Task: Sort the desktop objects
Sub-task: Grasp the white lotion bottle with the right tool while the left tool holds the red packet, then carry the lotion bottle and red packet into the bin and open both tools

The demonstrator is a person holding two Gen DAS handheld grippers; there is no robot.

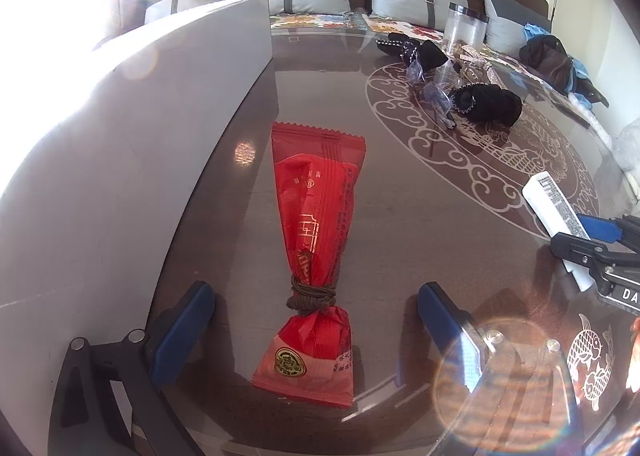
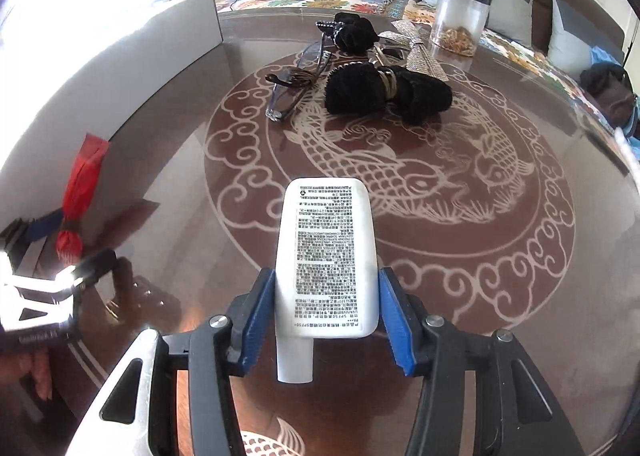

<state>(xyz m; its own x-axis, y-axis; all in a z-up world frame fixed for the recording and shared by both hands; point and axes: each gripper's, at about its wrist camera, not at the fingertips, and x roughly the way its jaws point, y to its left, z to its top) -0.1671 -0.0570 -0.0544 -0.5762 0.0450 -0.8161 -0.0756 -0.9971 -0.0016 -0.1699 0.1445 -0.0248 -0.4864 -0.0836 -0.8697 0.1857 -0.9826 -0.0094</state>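
Left gripper (image 1: pixel 312 332) wide open, blue pads either side of the red packet (image 1: pixel 314 256) lying flat on the table (image 1: pixel 400 216), not touching it; right gripper (image 2: pixel 326 312) clamped on the white bottle (image 2: pixel 326 256), cap toward camera

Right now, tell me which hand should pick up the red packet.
Left. The left gripper is open, with the red packet lying on the table between its fingers. The right gripper is occupied, shut on the white bottle.
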